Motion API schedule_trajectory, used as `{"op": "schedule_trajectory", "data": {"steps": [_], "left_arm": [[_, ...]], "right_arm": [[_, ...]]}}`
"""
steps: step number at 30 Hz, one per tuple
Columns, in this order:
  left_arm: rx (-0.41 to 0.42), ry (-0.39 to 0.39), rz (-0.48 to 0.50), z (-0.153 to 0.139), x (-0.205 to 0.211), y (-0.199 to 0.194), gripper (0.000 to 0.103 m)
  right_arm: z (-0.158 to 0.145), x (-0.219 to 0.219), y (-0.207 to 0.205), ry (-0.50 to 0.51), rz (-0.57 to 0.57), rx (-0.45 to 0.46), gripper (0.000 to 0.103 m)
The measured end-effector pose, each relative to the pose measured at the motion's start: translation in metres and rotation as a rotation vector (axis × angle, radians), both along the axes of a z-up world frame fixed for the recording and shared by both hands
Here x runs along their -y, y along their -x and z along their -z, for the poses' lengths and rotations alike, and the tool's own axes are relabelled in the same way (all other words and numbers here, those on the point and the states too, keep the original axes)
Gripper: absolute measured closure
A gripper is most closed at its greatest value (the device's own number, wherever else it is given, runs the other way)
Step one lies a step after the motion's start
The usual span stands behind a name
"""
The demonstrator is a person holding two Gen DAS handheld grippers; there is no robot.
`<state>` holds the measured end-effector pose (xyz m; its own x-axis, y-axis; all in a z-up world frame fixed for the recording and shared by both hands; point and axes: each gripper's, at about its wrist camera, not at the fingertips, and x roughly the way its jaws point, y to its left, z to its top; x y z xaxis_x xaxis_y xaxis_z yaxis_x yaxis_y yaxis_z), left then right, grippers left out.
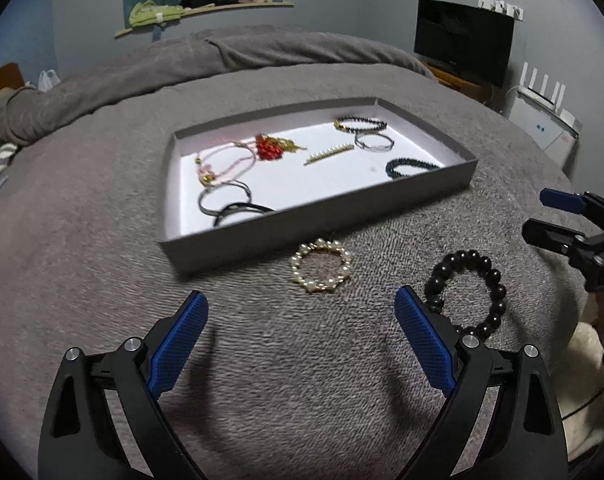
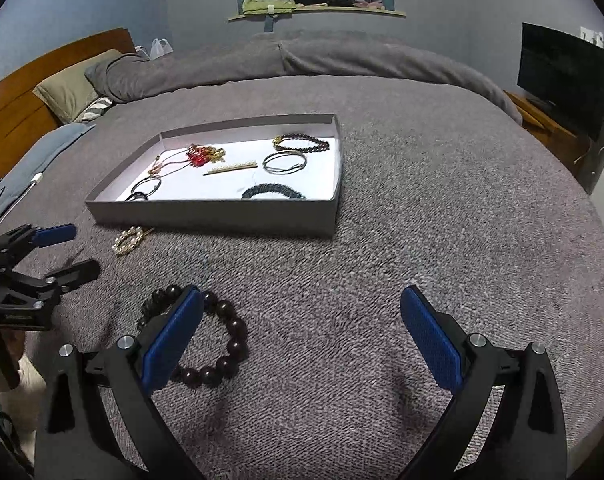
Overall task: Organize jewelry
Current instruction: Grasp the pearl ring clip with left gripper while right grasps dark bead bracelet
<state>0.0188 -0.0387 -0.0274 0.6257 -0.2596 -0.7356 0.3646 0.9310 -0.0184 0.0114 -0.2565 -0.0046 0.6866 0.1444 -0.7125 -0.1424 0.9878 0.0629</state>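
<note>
A grey shallow box with a white floor lies on the grey blanket and holds several bracelets, a red pendant and a gold hair clip. A pearl bracelet lies on the blanket just in front of the box. A dark bead bracelet lies to its right. My left gripper is open and empty, below the pearl bracelet. My right gripper is open and empty; its left finger overlaps the dark bracelet in view.
The bed's blanket spreads all around the box. Pillows and a wooden headboard lie at the left. A monitor on a stand and a white appliance stand off the right side.
</note>
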Motion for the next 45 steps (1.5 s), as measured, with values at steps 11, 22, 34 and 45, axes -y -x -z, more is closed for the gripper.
{"op": "schedule_trajectory", "data": {"steps": [11, 22, 34, 45], "left_arm": [[-0.018, 0.068, -0.079, 0.016, 0.01, -0.017, 0.014], [-0.06, 0.126, -0.065, 0.017, 0.007, -0.026, 0.062], [0.029, -0.035, 0.006, 0.008, -0.003, 0.001, 0.062], [-0.011, -0.017, 0.054, 0.014, -0.029, 0.011, 0.05]], "right_arm": [[0.008, 0.006, 0.004, -0.028, -0.022, -0.003, 0.006], [0.017, 0.002, 0.005, -0.045, -0.087, -0.023, 0.013], [0.029, -0.013, 0.003, -0.039, -0.119, -0.074, 0.023], [0.039, -0.028, 0.0, -0.032, -0.153, -0.127, 0.047]]}}
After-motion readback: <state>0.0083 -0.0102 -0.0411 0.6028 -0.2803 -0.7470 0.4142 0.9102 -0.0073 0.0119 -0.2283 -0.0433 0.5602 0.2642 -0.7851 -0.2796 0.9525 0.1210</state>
